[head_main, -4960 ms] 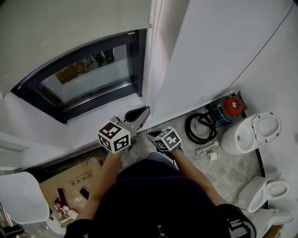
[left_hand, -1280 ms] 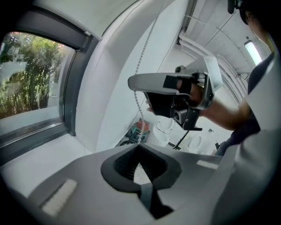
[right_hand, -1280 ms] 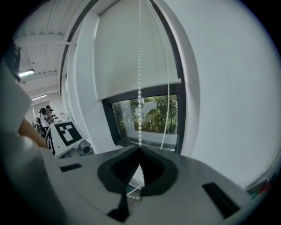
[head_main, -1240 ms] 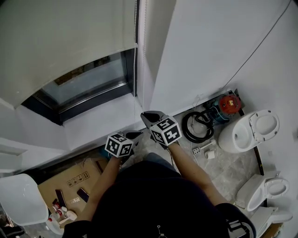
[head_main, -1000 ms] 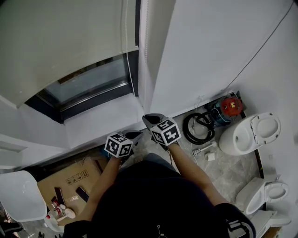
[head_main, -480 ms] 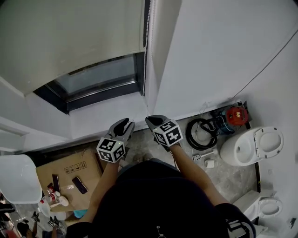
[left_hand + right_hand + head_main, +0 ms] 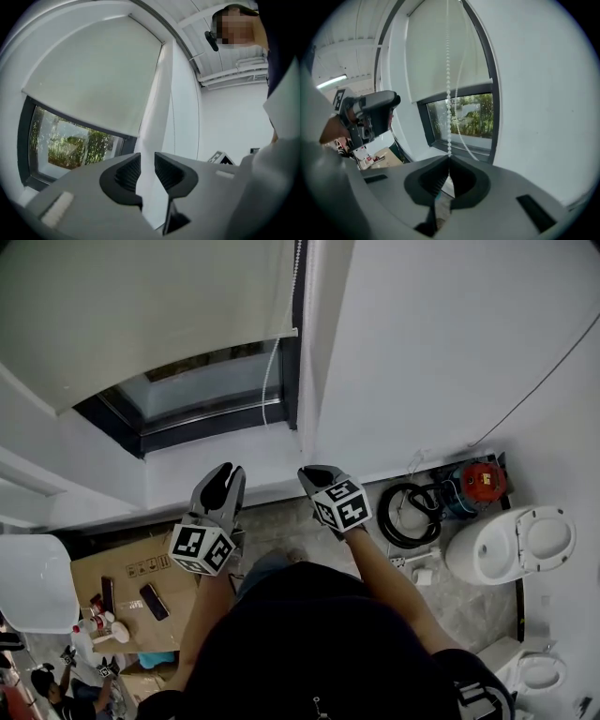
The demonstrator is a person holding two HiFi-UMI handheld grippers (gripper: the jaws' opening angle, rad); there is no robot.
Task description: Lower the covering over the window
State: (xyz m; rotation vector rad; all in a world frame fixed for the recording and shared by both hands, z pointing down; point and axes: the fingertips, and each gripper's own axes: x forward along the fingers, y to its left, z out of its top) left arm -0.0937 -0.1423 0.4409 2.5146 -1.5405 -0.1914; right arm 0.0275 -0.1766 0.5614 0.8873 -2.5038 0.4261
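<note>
The left gripper [image 7: 225, 472] has just changed. Its jaws have been opening and now stand spread with nothing between them; through the gap its own view shows only the white wall [image 7: 185, 117] beside the window [image 7: 211, 385]. A second ago it sat low, below and left of the right gripper [image 7: 312, 472]. Now it is up alongside it, pointing level at the window edge. The right gripper has hardly moved: its jaws are pressed together on the bead chain [image 7: 448, 93], which runs straight up from its tips to the top of the blind [image 7: 159, 306]. The blind hangs over most of the window, its lower edge further down than five seconds ago, with a strip of glass still bare above the sill. This looks like a hand-over-hand pull. The right gripper anchors the chain so the blind does not slip, while the freed left gripper goes up for a fresh hold higher on the same strand. The covering is most of the way down, and another pull or two should probably close the strip.
</note>
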